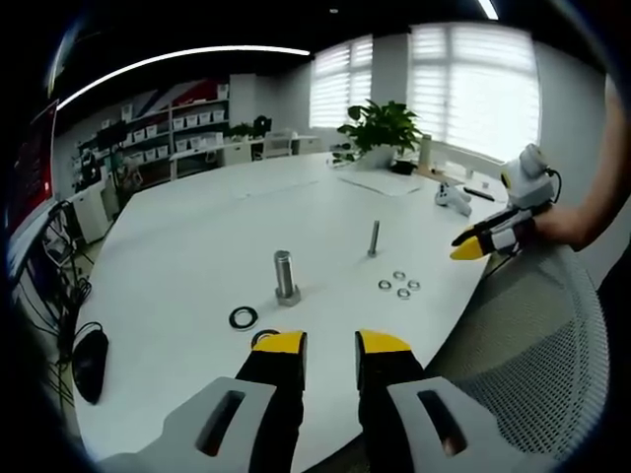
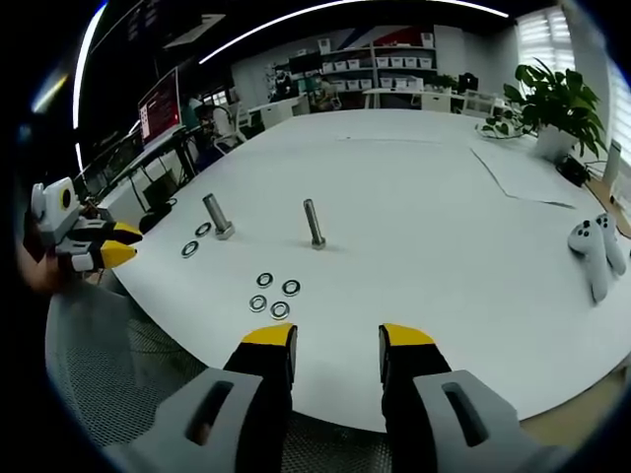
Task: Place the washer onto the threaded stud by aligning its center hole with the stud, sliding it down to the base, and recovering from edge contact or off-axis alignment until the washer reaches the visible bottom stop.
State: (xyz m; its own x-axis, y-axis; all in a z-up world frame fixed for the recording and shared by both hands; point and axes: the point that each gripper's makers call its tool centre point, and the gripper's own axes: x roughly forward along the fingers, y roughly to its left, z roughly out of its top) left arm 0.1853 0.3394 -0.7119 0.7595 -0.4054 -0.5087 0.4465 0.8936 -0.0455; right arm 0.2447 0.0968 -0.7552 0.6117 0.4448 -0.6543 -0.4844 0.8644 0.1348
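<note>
Both grippers (image 1: 331, 345) (image 2: 337, 340) low, jaws apart.

You see silver washers (image 2: 273, 295) and grey studs (image 2: 314, 224) on a white table (image 2: 424, 207), yellow-tipped black grippers (image 2: 337, 347).

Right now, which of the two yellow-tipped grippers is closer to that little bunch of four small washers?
Right, I judge. The right gripper sits just below the four small washers, near the table edge. The left gripper hangs off the table's side, beyond the thick bolt.
</note>
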